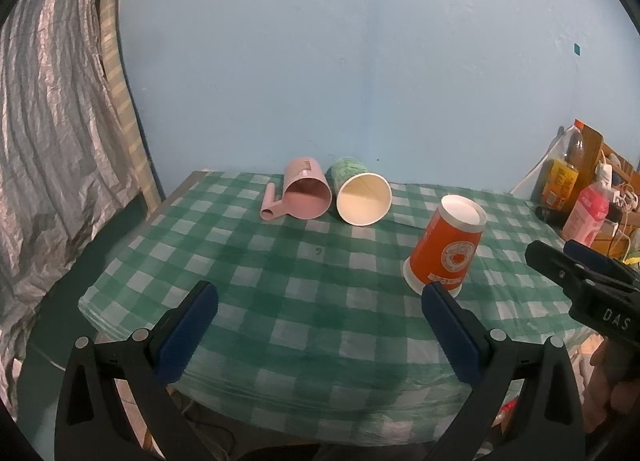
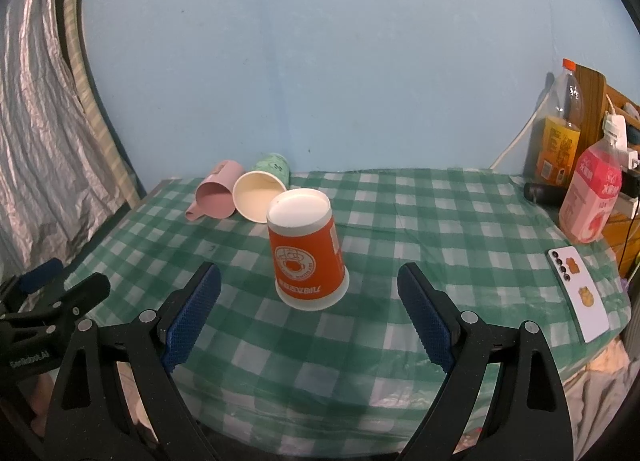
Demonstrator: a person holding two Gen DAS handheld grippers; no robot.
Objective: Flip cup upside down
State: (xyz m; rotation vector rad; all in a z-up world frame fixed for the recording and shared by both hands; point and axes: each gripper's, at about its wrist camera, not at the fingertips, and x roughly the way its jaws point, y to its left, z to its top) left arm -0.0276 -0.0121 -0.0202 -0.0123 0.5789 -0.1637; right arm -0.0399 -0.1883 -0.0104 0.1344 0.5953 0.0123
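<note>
An orange paper cup [image 1: 446,247] [image 2: 306,249] stands upside down on the green checked tablecloth [image 1: 280,285] [image 2: 440,229], rim down, white base up. My right gripper [image 2: 308,281] is open and empty, its blue pads either side of the cup and just in front of it, not touching. My left gripper [image 1: 320,293] is open and empty over the table's front, left of the cup. The right gripper also shows at the right edge of the left wrist view [image 1: 560,257].
A pink handled mug [image 1: 306,195] [image 2: 216,197] and a green paper cup [image 1: 360,191] [image 2: 262,193] lie on their sides at the back. Bottles [image 2: 560,133], a pink carton [image 2: 592,193] and a white phone [image 2: 578,293] sit at the right. A silver curtain [image 1: 52,141] hangs on the left.
</note>
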